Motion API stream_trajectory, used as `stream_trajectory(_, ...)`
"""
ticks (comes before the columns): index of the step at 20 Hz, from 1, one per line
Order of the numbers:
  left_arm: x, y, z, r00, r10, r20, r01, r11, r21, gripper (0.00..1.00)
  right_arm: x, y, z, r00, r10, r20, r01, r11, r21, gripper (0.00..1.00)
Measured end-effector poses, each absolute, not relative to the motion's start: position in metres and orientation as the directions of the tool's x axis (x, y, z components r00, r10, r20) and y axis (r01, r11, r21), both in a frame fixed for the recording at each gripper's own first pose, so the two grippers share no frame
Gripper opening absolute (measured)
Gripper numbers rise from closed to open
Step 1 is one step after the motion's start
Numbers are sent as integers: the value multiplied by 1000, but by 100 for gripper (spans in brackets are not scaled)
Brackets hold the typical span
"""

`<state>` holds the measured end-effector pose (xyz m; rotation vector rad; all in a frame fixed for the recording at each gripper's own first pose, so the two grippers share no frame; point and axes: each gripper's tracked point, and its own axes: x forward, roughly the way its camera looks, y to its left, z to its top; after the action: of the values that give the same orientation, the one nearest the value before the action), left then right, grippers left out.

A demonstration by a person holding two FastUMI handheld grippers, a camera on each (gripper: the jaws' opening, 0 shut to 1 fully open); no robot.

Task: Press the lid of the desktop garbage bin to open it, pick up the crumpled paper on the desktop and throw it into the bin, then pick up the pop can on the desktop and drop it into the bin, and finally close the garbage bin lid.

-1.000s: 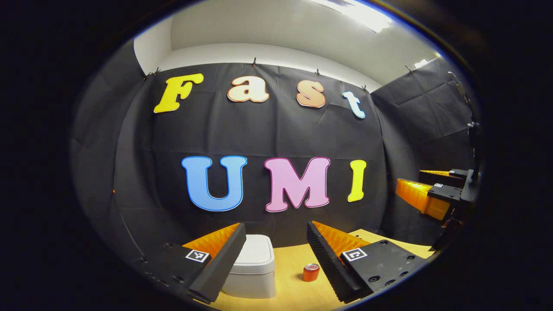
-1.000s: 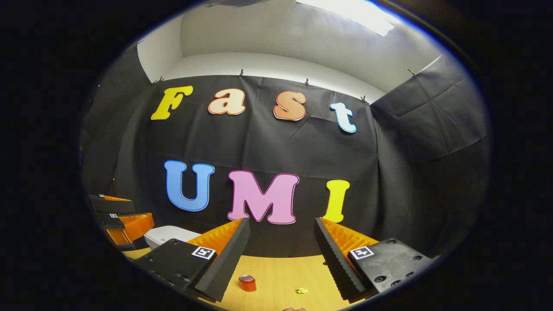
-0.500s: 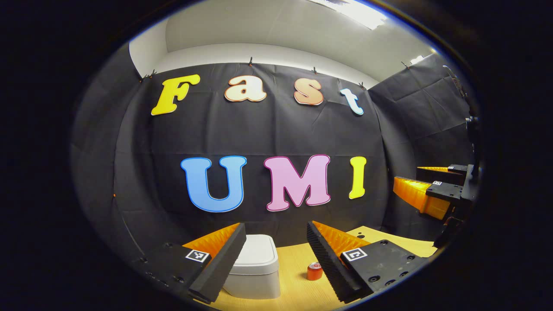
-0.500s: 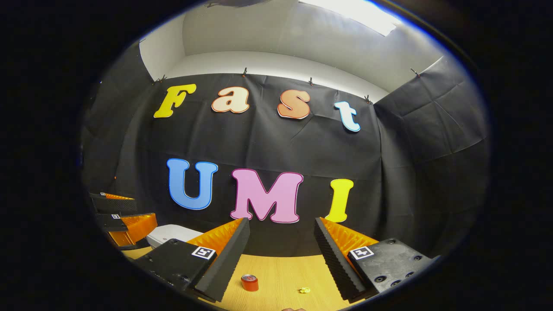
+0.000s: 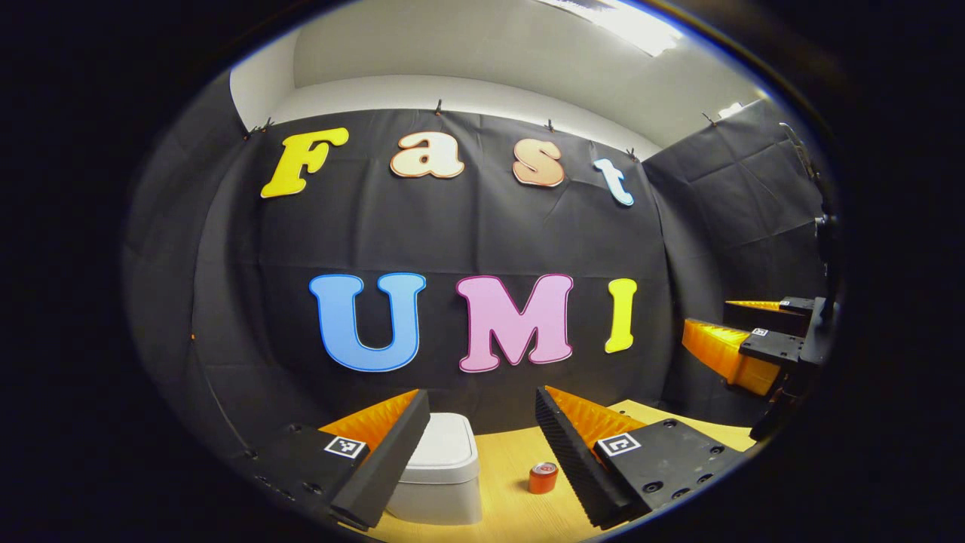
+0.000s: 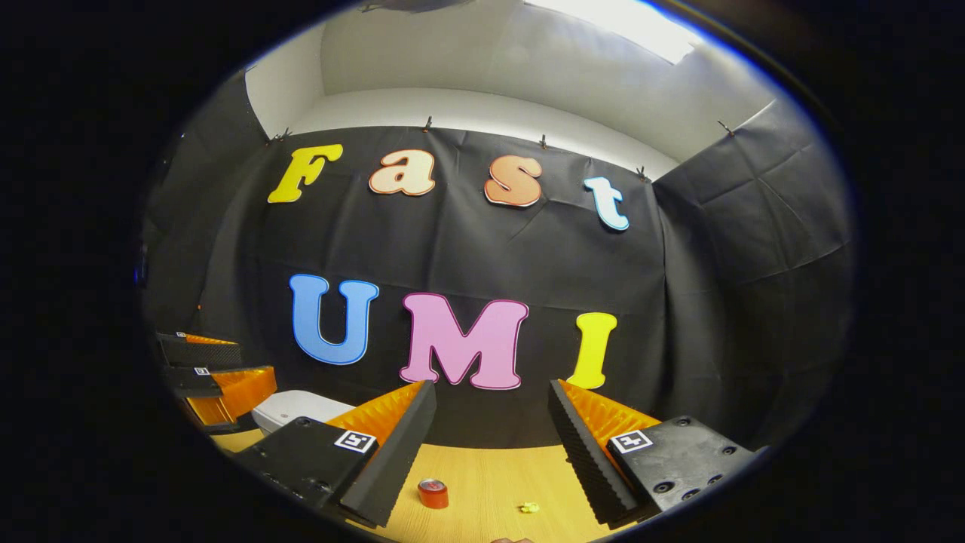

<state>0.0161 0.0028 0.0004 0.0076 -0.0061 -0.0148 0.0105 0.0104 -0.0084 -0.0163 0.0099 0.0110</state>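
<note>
Right now we are holding both grippers up in front of the black cloth wall (image 5: 467, 241), neither one touching anything. Going left to right: our left gripper (image 5: 482, 445) is hanging with its fingers spread apart and nothing between them. The bin (image 5: 441, 475) is sitting on the wooden table (image 5: 505, 498) just below and ahead of it, slightly left of the gap between the fingers. Its lid (image 5: 446, 451) is lying flat and shut, so we are unable to see what is inside. The can (image 5: 543, 477) is standing upright to the right of the bin, near the inner edge of the left gripper's right finger.

Further right, our right gripper (image 6: 491, 445) is also holding its fingers wide apart and empty. From the right gripper view the can (image 6: 433, 493) is sitting low between its fingers, and the small crumpled paper (image 6: 529, 507) is lying right of the can, well apart from the bin (image 6: 298, 409).

We are judging the left gripper nearer the bin, so pressing the lid looks like its job: moving down and a little left
</note>
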Motion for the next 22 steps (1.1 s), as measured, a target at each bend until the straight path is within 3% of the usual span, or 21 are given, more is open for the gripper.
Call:
stream_trajectory(4,33,19,-3,1000,22,-16,-22,1000,16,89,15,10,-13,1000,14,-20,-14,1000,-18,96)
stream_trajectory(8,54,37,-26,995,54,-86,-53,998,16,60,22,12,-28,998,23,-52,-24,999,-24,96)
stream_trajectory(10,66,46,-51,985,54,-162,-57,998,-16,39,26,9,-38,997,23,-68,-25,999,-27,96)
stream_trajectory(12,76,57,-80,968,66,-241,-74,997,-24,34,31,6,-52,995,20,-96,-23,999,-26,96)
stream_trajectory(14,87,73,-107,946,94,-309,-108,994,-28,16,36,4,-67,991,20,-129,-24,999,-29,96)
stream_trajectory(17,99,100,-144,902,171,-397,-175,984,25,7,45,-5,-91,984,24,-175,-28,999,-22,96)
stream_trajectory(22,112,114,-171,869,177,-462,-171,984,56,6,60,-19,-134,963,37,-265,-34,999,16,96)
